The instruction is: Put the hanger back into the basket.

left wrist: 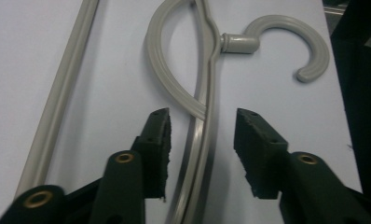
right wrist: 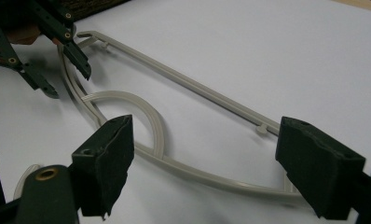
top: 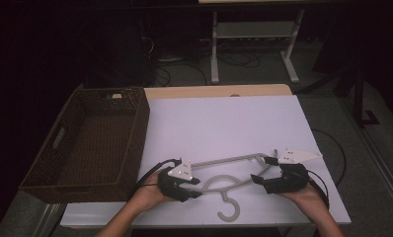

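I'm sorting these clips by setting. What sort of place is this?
Probably a lab or workshop set up for recording, not a home: a table under a white sheet, loose cables on the floor beyond it, and a bare metal desk frame behind.

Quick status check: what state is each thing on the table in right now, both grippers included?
Hanger: flat on the white sheet, hook toward the person.
Basket: upright, nothing visible inside.
Left gripper: open, fingers straddling hanger's arm, not pressing.
Right gripper: open wide around hanger's other end.

Handheld two-jaw grippers

Left gripper point(top: 197, 190) and right gripper point(top: 258, 178): black bodies, grey three-cornered top plates, brass-coloured rivets, dark foam pads point(left wrist: 161, 149), trailing black cables.
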`<state>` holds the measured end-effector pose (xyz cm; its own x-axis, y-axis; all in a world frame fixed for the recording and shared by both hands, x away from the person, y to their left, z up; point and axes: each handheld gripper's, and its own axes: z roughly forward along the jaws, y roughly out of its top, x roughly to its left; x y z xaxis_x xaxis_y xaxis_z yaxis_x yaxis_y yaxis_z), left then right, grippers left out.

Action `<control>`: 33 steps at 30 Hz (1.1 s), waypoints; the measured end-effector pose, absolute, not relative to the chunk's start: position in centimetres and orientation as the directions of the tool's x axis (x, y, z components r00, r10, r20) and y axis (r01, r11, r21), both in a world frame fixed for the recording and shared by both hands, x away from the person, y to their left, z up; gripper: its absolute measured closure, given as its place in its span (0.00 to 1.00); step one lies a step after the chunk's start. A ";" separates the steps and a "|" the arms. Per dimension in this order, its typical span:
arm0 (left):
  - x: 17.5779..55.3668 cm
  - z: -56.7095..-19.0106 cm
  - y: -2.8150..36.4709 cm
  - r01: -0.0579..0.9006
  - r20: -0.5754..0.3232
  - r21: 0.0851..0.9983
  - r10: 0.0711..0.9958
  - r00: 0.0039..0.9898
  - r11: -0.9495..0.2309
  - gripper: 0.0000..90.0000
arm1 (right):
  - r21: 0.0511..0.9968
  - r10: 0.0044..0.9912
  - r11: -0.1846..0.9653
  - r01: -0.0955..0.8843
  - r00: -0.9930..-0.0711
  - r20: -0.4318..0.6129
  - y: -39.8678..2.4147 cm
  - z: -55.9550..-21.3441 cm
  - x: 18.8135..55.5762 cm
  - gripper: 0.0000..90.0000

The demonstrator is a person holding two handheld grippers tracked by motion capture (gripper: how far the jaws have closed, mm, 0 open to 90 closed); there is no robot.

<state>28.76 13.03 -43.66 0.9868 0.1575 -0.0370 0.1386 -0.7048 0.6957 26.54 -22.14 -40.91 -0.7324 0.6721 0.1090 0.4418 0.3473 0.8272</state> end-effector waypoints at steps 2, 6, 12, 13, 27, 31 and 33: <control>28.8 -43.8 13.0 0.134 -0.037 0.685 0.149 0.988 -0.716 0.69 | 0.827 0.673 0.350 0.440 -0.732 0.105 -22.2 -40.9 26.6 0.21; 28.7 -44.1 12.7 0.127 -0.037 0.668 0.138 0.990 -0.733 0.71 | 0.827 0.675 0.348 0.442 -0.730 0.106 -22.2 -41.0 26.6 0.21; 29.0 -44.3 12.7 0.126 -0.035 0.669 0.138 0.990 -0.732 0.80 | 0.824 0.677 0.347 0.447 -0.728 0.110 -22.2 -41.0 26.6 0.21; 29.0 -44.3 12.7 0.128 -0.038 0.670 0.138 0.990 -0.731 0.81 | 0.824 0.678 0.347 0.448 -0.727 0.111 -22.2 -41.0 26.6 0.21; 29.2 -44.4 12.7 0.104 -0.037 0.672 0.107 0.994 -0.733 0.91 | 0.824 0.678 0.344 0.451 -0.726 0.114 -22.2 -41.0 26.6 0.22; 29.1 -44.3 12.5 0.103 -0.035 0.663 0.107 0.994 -0.742 0.91 | 0.824 0.678 0.342 0.451 -0.726 0.115 -22.3 -41.0 26.6 0.22; 29.1 -44.2 12.4 0.113 -0.039 0.656 0.115 0.993 -0.746 0.91 | 0.827 0.679 0.339 0.449 -0.725 0.115 -22.3 -40.9 26.7 0.22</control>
